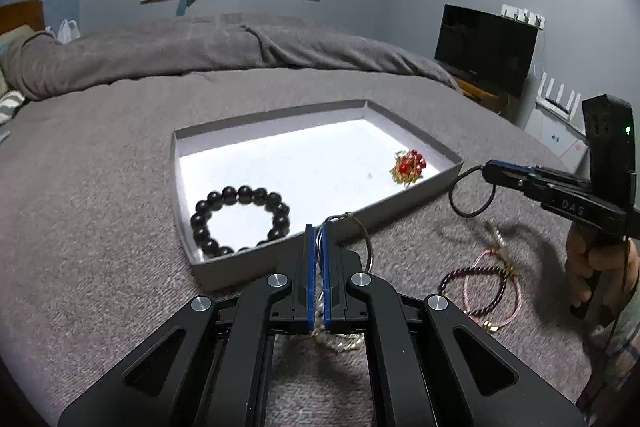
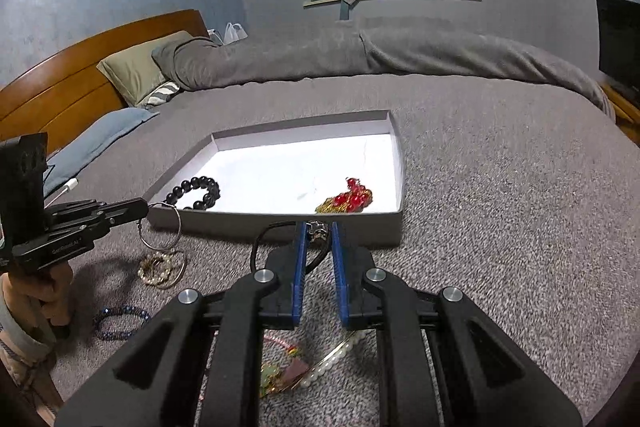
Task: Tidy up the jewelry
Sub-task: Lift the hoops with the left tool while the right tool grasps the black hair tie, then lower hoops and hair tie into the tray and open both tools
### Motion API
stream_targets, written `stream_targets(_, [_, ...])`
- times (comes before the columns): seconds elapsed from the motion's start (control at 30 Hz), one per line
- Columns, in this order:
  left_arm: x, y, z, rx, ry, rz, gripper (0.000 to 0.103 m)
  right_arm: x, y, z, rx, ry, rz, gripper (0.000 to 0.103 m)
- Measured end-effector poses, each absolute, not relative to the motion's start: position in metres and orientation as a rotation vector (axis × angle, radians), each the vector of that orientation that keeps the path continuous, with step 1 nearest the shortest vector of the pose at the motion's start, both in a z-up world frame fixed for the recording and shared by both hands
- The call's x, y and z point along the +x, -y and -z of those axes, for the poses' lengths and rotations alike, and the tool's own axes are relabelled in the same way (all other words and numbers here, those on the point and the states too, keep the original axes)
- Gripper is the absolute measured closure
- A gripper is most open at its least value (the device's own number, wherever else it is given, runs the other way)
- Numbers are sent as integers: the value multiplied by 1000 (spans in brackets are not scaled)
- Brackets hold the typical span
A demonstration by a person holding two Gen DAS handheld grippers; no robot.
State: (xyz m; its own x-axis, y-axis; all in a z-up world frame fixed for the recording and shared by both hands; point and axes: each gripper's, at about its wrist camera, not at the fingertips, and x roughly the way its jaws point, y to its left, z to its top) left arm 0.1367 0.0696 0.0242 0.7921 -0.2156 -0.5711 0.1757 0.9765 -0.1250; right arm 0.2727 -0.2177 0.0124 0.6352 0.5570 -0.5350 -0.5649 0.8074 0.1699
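A shallow grey box (image 1: 400, 201) (image 2: 280, 223) with a white floor lies on the bed. In it are a black bead bracelet (image 1: 240, 219) (image 2: 198, 193) and a red and gold brooch (image 1: 409, 167) (image 2: 346, 201). My left gripper (image 1: 318, 231) (image 2: 142, 209) is shut on a thin silver bangle (image 1: 366, 243) (image 2: 162, 229), held just above the box's near wall. My right gripper (image 2: 318, 231) (image 1: 490, 173) is shut on a black cord bracelet (image 1: 468, 195) (image 2: 264, 247) at its metal clasp, held near the box's right corner.
On the grey blanket near the box lie pink and dark purple cord bracelets (image 1: 480, 287), a pearl and gold piece (image 2: 160, 267), a blue bead bracelet (image 2: 120, 323) and a pearl strand (image 2: 332, 359). Folded duvet (image 1: 200, 47) behind; TV (image 1: 484, 47) at right.
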Motion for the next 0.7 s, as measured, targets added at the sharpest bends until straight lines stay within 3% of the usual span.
stream_targets(0.7, [141,-74,-41,-97,-559,180,100,284,229,-24,104,-561,-621,91])
